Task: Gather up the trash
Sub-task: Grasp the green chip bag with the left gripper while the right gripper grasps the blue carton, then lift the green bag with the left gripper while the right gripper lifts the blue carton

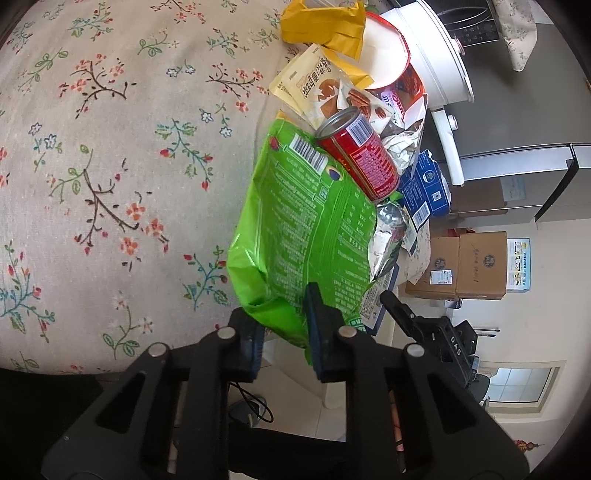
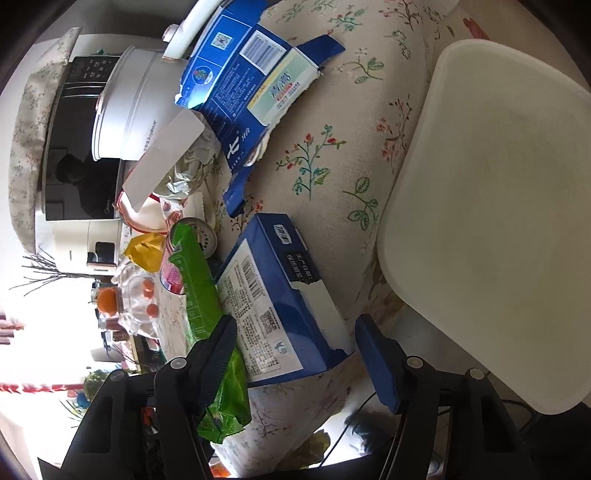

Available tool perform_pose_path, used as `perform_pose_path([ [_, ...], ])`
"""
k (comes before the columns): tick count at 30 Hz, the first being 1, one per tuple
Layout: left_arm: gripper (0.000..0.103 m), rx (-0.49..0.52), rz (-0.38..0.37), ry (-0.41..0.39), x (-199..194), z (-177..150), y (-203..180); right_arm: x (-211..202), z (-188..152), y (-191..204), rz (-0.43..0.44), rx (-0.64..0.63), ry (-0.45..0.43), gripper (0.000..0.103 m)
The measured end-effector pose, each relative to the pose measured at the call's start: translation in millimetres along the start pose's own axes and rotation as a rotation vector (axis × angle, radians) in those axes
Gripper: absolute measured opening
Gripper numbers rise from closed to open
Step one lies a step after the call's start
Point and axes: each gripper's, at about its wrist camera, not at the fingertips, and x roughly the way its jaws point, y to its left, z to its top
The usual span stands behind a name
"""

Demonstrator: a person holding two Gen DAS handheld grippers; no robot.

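My left gripper [image 1: 282,325] is shut on the near edge of a green snack bag [image 1: 303,229], which it holds over the table edge. A red can [image 1: 360,157] lies against the bag's far side. Beyond it lie a yellow snack packet [image 1: 306,86], a yellow wrapper [image 1: 327,24] and a red and white paper cup [image 1: 388,62]. My right gripper [image 2: 295,339] is open, with its fingers on either side of a blue carton [image 2: 277,295] on the flowered tablecloth. The green bag [image 2: 207,317] shows beside its left finger. A torn blue box [image 2: 251,85] lies farther off.
A white plastic bin [image 2: 491,206] stands at the right of the carton. A white cooker [image 2: 125,107] and a black oven [image 2: 70,147] stand at the table's far end. Cardboard boxes [image 1: 465,266] sit on the floor past the table edge. Crumpled foil [image 1: 388,236] lies by the green bag.
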Motion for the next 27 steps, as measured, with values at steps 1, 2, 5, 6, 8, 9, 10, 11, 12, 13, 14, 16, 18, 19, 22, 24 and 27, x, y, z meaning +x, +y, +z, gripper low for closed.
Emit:
perform_pose_path([
  [1, 0.021, 0.001, -0.002, -0.002, 0, 1, -1, 1, 0, -2, -0.001, 0.006, -0.001, 0.066],
  [2, 0.02, 0.004, -0.005, -0.009, -2, 1, -1, 2, 0, -4, 0.004, 0.014, -0.002, 0.064],
  [5, 0.019, 0.031, -0.016, -0.028, -9, 0, -3, 2, 0, -4, 0.027, 0.024, -0.01, 0.053],
  [6, 0.019, 0.044, -0.019, -0.034, -12, 0, -5, 0, -1, -3, 0.029, 0.021, -0.017, 0.05],
  [8, 0.018, 0.071, -0.023, -0.049, -17, -2, -8, -3, -2, 0, 0.036, 0.014, -0.027, 0.046],
  [9, 0.018, 0.086, -0.025, -0.061, -22, -3, -9, -7, -4, 2, 0.047, 0.011, -0.027, 0.042],
  [10, 0.018, 0.094, -0.026, -0.068, -24, -3, -10, -10, -5, 3, 0.058, 0.012, -0.031, 0.04],
  [11, 0.018, 0.1, -0.029, -0.076, -29, -3, -11, -15, -7, 5, 0.066, 0.007, -0.029, 0.039],
  [12, 0.017, 0.105, -0.034, -0.088, -35, -3, -10, -18, -8, 8, 0.066, -0.004, -0.028, 0.038],
  [13, 0.017, 0.11, -0.035, -0.099, -39, -2, -11, -23, -10, 12, 0.065, -0.02, -0.031, 0.036],
  [14, 0.016, 0.122, -0.03, -0.118, -44, -2, -11, -28, -12, 14, 0.063, -0.035, -0.04, 0.036],
  [16, 0.016, 0.133, -0.028, -0.134, -49, -1, -12, -35, -15, 19, 0.066, -0.053, -0.046, 0.033],
  [18, 0.016, 0.124, -0.046, -0.131, -54, 0, -11, -44, -17, 21, 0.062, -0.068, -0.065, 0.032],
  [19, 0.016, 0.123, -0.05, -0.138, -56, 1, -11, -48, -18, 23, 0.059, -0.08, -0.073, 0.032],
  [22, 0.016, 0.133, -0.041, -0.175, -63, 2, -11, -60, -21, 29, 0.043, -0.126, -0.105, 0.03],
  [24, 0.015, 0.138, -0.038, -0.193, -66, 3, -12, -68, -23, 34, 0.026, -0.164, -0.125, 0.03],
  [27, 0.015, 0.144, -0.044, -0.201, -68, 4, -14, -82, -26, 41, 0.008, -0.221, -0.158, 0.029],
])
